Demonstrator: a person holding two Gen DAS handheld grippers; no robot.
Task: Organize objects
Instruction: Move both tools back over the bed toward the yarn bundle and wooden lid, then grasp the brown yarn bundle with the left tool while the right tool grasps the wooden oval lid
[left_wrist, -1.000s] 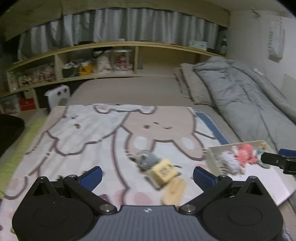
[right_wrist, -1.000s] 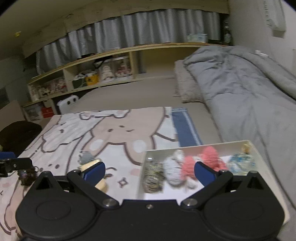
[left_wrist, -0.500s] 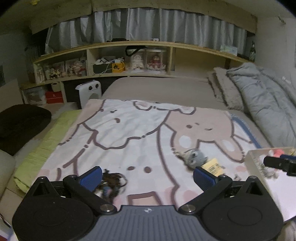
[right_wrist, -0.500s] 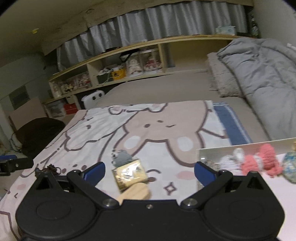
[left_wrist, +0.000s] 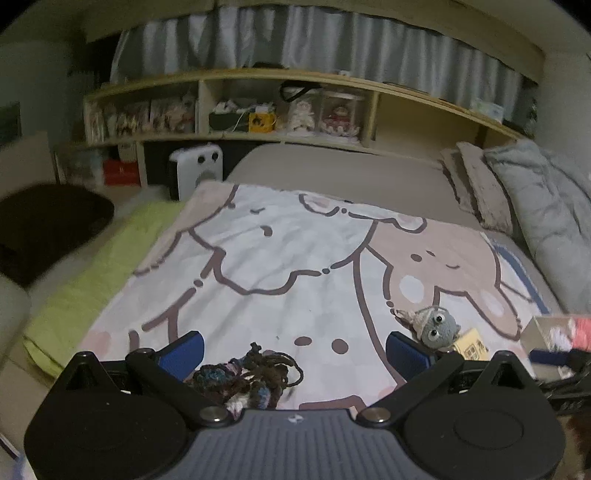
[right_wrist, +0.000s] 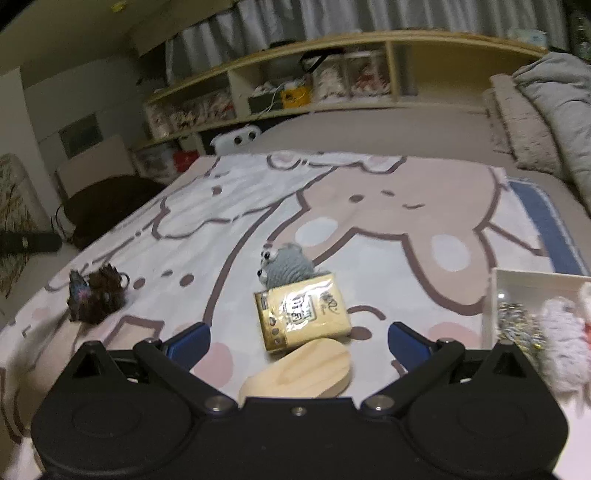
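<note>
A dark brown and blue crochet piece (left_wrist: 247, 376) lies on the cartoon blanket (left_wrist: 280, 258), between the fingers of my open left gripper (left_wrist: 295, 349); nothing grips it. The same piece (right_wrist: 96, 293) shows far left in the right wrist view. My open right gripper (right_wrist: 298, 339) hovers over a yellow tissue pack (right_wrist: 302, 314) and a pale wooden piece (right_wrist: 299, 373). A grey crochet toy (right_wrist: 286, 264) with googly eyes rests just behind the pack. The white tray (right_wrist: 517, 282) at the right holds several crochet items (right_wrist: 557, 325).
A grey duvet (left_wrist: 546, 206) and pillows (left_wrist: 480, 184) lie at the right. Behind the bed runs a wooden shelf (left_wrist: 295, 110) with figures and jars. A white heater (left_wrist: 195, 168) and a dark cushion (left_wrist: 48, 225) sit at the left.
Both grippers have swung left. The left one now has the dark crochet piece between its fingers; the right one moved from the tray to above the tissue pack.
</note>
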